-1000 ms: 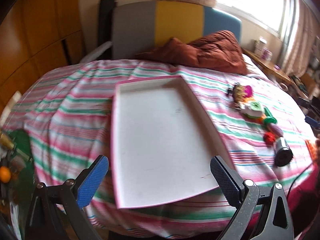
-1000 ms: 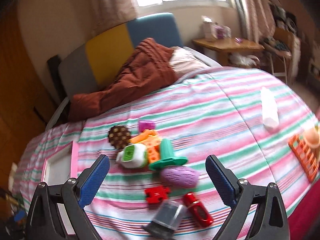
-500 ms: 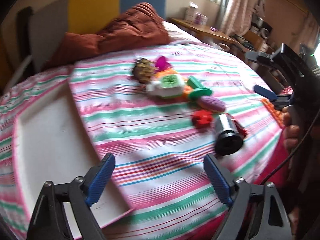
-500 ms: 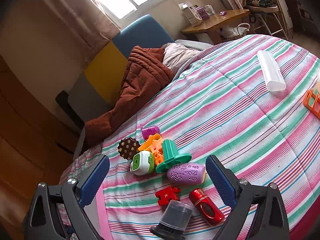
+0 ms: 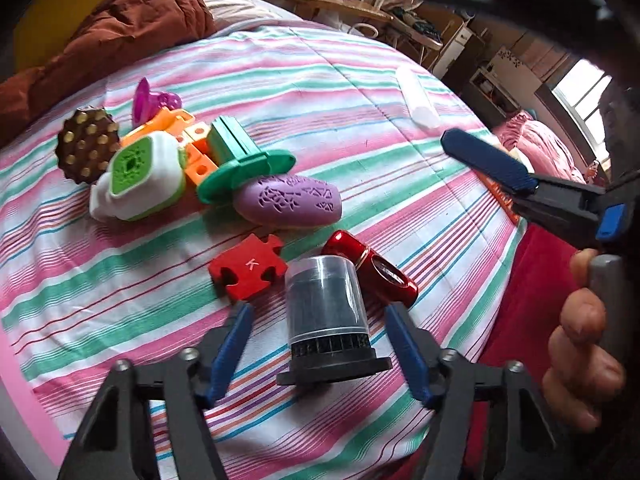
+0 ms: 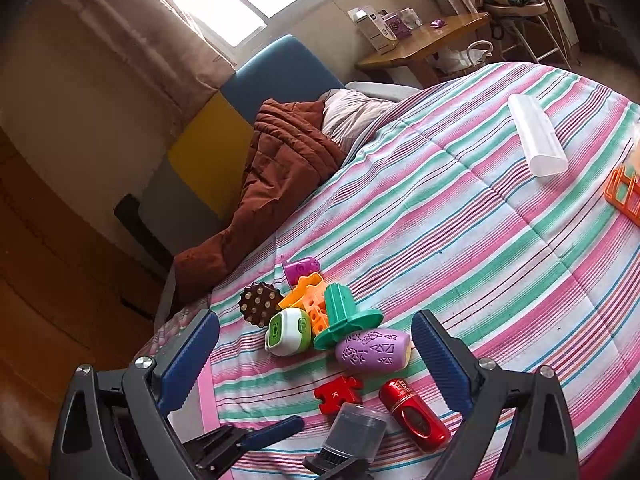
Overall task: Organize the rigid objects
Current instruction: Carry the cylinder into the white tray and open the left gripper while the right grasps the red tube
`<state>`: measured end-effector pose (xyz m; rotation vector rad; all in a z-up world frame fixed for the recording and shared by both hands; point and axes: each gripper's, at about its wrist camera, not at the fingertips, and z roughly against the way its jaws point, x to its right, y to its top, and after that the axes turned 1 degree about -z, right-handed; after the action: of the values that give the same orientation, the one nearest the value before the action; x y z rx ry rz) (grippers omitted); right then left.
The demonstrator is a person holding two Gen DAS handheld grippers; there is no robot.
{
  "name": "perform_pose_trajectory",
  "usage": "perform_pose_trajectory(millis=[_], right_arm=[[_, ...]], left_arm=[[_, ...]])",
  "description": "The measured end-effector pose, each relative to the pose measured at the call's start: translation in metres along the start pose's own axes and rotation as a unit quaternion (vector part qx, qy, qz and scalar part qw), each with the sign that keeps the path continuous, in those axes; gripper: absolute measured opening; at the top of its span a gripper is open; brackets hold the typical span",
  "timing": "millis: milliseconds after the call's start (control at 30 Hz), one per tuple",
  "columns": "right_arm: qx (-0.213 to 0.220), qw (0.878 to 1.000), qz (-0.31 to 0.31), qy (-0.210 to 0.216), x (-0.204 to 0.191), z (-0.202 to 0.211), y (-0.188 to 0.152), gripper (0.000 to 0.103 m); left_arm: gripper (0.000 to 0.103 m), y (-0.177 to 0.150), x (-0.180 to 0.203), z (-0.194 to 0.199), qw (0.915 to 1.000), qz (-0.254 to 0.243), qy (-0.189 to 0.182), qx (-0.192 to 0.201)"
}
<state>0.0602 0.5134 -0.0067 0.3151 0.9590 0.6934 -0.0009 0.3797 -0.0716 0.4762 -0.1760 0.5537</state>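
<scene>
A bedspread (image 5: pixel 360 92) striped in pink, green and white carries a dark grey canister (image 5: pixel 326 312) under a clear cover. Just beyond the canister lie a red puzzle piece (image 5: pixel 248 266) lettered K in white, a glossy red capsule (image 5: pixel 376 272), and a lilac pod (image 5: pixel 290 202) with cut-out patterning. Farther beyond the canister are a brown gold-studded disc (image 5: pixel 86 144) and a white-and-green toy (image 5: pixel 138 178).

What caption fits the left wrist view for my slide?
Left gripper closing around the clear-capped black canister lying on the striped bedspread, pads not yet touching, beside a red puzzle piece.
</scene>
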Motion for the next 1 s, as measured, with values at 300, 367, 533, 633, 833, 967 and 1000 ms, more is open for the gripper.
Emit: perform_pose_trajectory(millis=[300, 367, 533, 633, 833, 967, 1000], right_arm=[[-0.023, 1.0, 0.002, -0.01, 0.0, -0.009, -0.001, 0.099], [-0.031, 0.999, 0.005, -0.019, -0.001, -0.012, -0.002, 0.099], [-0.071, 0.996, 0.01, -0.057, -0.001, -0.027, -0.007, 0.095], [-0.137, 0.986, 0.027, -0.091, -0.003, -0.048, -0.015, 0.087], [-0.24, 0.946, 0.118, -0.186, -0.017, -0.077, -0.035, 0.077], [-0.272, 0.919, 0.154, -0.24, -0.014, -0.088, -0.047, 0.074], [-0.286, 0.912, 0.155, -0.251, -0.011, -0.092, -0.05, 0.071]], left_arm=[[0.044, -0.033, -0.007, 0.013, 0.9993, 0.004, 0.008, 0.035], [0.044, -0.046, -0.009, 0.019, 0.999, 0.004, 0.015, 0.041], [0.043, -0.077, -0.014, 0.03, 0.9958, 0.014, 0.058, 0.07], [0.043, -0.086, -0.018, 0.039, 0.9951, 0.016, 0.066, 0.071], [0.043, -0.104, -0.031, 0.053, 0.9936, 0.036, 0.066, 0.084], [0.043, -0.112, -0.033, 0.06, 0.9939, 0.039, 0.052, 0.089], [0.043, -0.113, -0.028, 0.062, 0.9936, 0.038, 0.053, 0.092]])
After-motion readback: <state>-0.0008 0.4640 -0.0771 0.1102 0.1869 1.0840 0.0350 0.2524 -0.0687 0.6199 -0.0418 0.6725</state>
